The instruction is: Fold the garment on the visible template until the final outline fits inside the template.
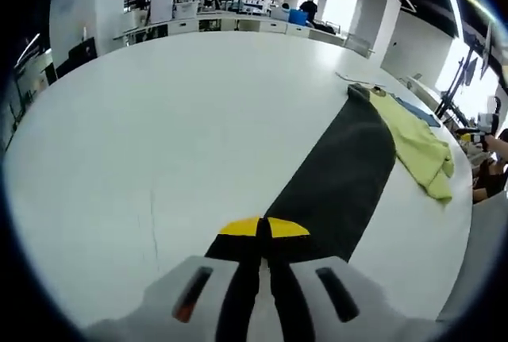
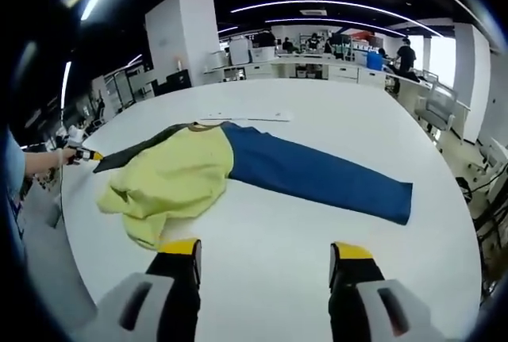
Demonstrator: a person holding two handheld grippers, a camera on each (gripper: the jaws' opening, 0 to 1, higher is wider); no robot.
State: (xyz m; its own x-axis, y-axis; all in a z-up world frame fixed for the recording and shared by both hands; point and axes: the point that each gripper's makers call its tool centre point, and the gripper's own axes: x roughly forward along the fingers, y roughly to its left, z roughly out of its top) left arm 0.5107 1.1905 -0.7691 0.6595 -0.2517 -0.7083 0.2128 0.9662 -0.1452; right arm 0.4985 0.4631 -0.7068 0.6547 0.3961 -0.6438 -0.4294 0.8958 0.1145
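Lying on a big white table (image 2: 302, 270), the garment (image 2: 238, 171) is spread out flat. It has a yellow body (image 2: 171, 179), a blue sleeve (image 2: 317, 174) reaching right and a black sleeve (image 1: 341, 175) reaching left.

In the left gripper view, the left gripper (image 1: 263, 229) has its yellow-tipped jaws pressed together at the near end of the black sleeve. The tips sit right on the cloth, and they seem to pinch its edge. The black sleeve runs far away toward the yellow body at the far right, close to the table edge.

In the right gripper view, the right gripper (image 2: 266, 259) hangs over bare table with its jaws wide apart and nothing between them. The yellow body is just beyond the left jaw. The blue sleeve ends well short of the right table edge. The left gripper shows far left, at the tip of the black sleeve.

Lots of white table stays free on the far side. No writing can be read. Behind is a big office with desks, white pillars, long ceiling lights and people far away (image 2: 406, 55).
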